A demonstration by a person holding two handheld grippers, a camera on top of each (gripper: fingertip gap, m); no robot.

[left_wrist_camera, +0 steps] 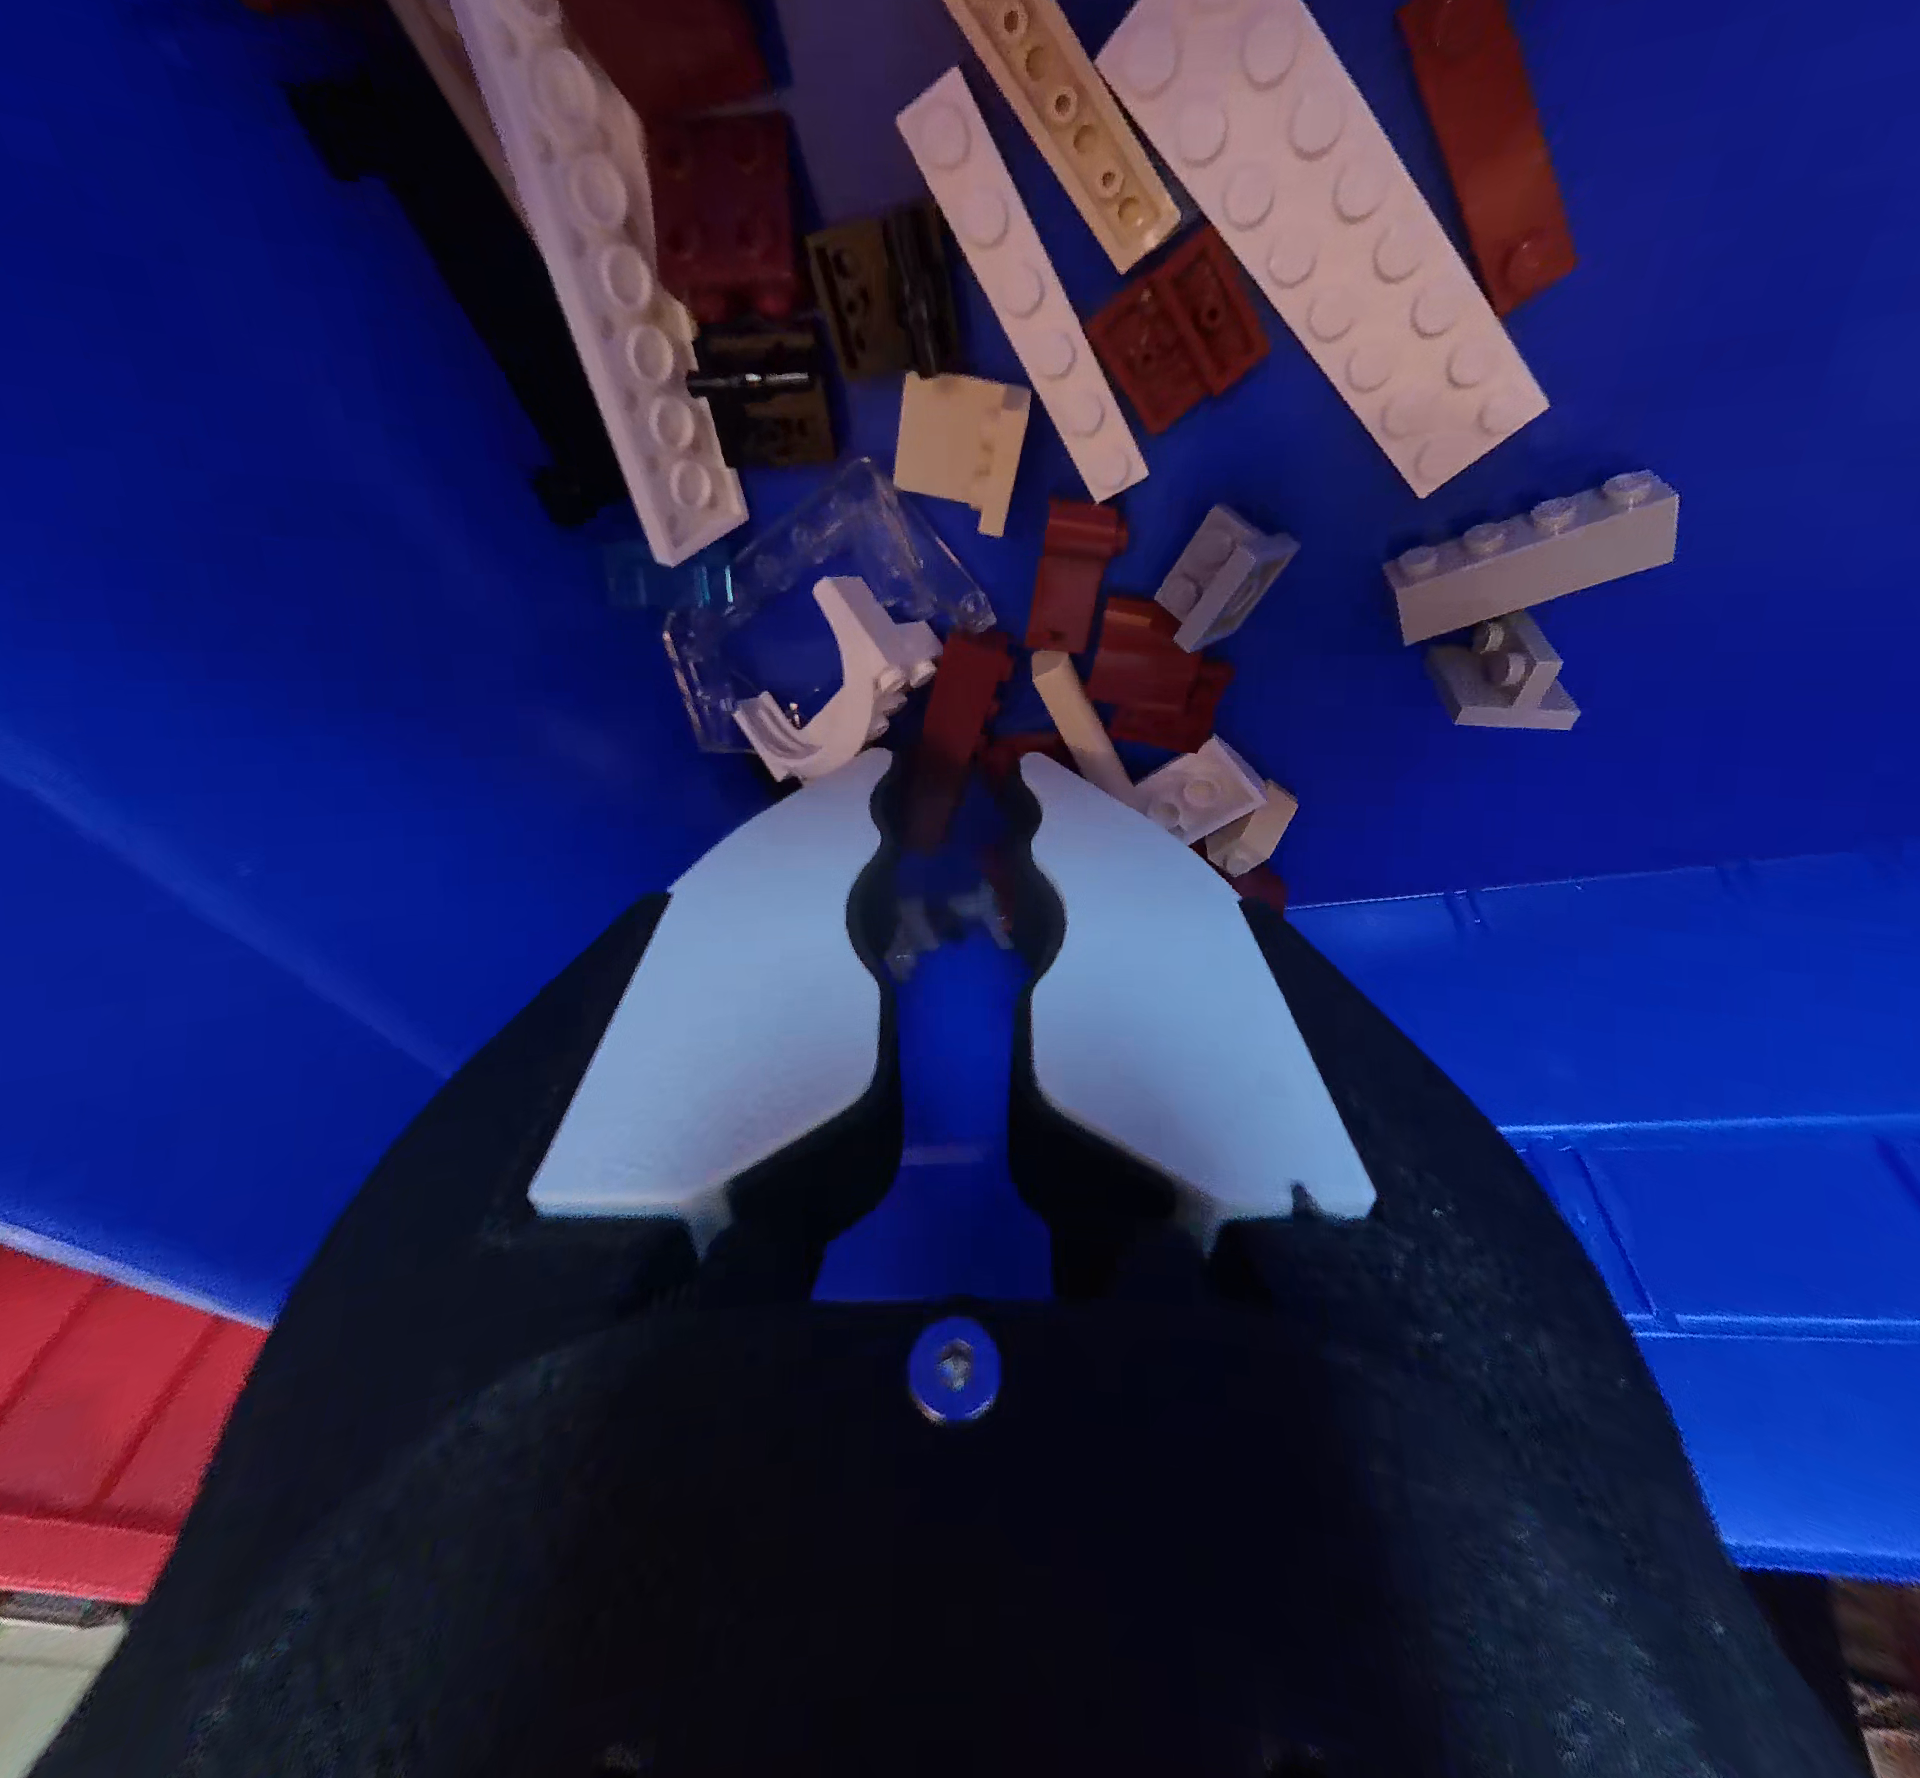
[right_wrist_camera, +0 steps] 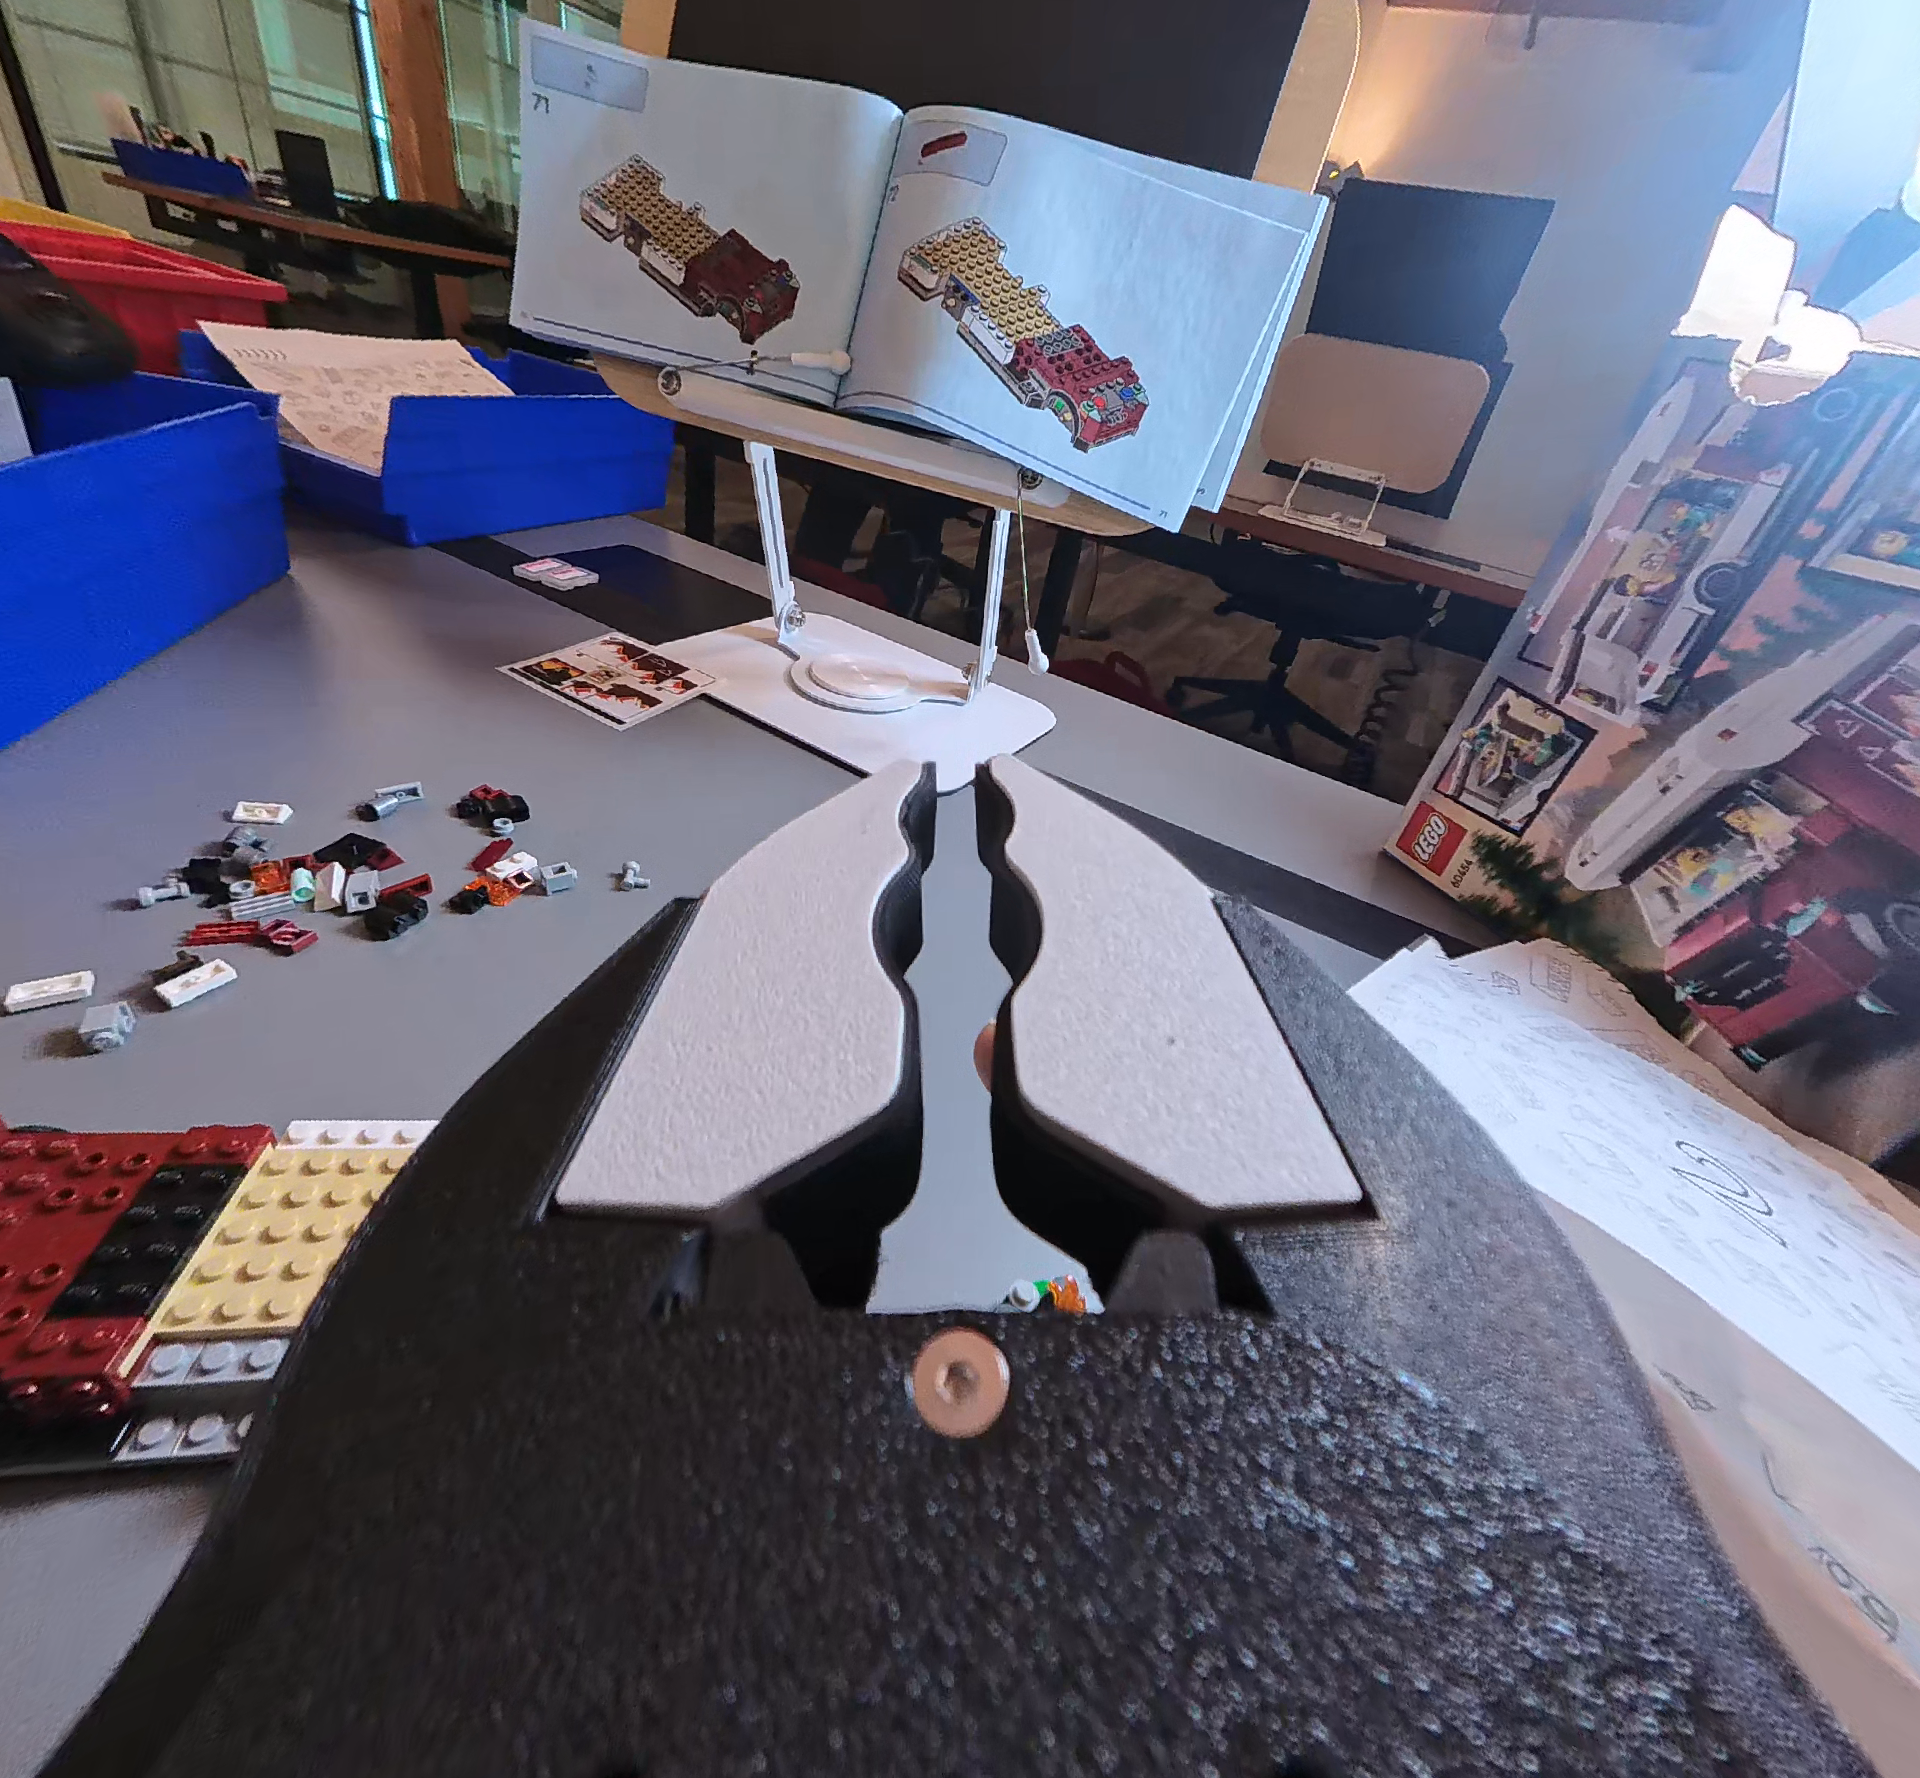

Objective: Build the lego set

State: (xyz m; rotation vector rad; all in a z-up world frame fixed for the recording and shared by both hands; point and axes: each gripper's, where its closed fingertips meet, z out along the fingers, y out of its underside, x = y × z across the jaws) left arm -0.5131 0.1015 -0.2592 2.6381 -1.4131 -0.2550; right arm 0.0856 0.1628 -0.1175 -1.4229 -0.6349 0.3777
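My left gripper (left_wrist_camera: 958, 772) reaches down into a blue bin (left_wrist_camera: 312, 585) of loose building bricks. Its jaws stand a little apart. A long dark red piece (left_wrist_camera: 961, 700) lies between the fingertips with blue floor showing beside it, so the pads do not press on it. A clear windscreen piece (left_wrist_camera: 790, 606) and a white arch piece (left_wrist_camera: 852, 689) lie just to the left, and a cream curved bar (left_wrist_camera: 1081, 720) just to the right. My right gripper (right_wrist_camera: 953, 772) hovers over the grey table (right_wrist_camera: 520, 741), with a narrow gap between its fingers and nothing in it.
Several white plates (left_wrist_camera: 1320, 190) and a grey brick (left_wrist_camera: 1527, 565) lie farther in the bin. On the table are small loose pieces (right_wrist_camera: 343, 876), a partly built red and tan model (right_wrist_camera: 156, 1250), a booklet on a stand (right_wrist_camera: 914, 274), blue bins (right_wrist_camera: 135, 523) and a set box (right_wrist_camera: 1714, 741). The gap from one gripper's tips to the other's is roughly 60 cm.
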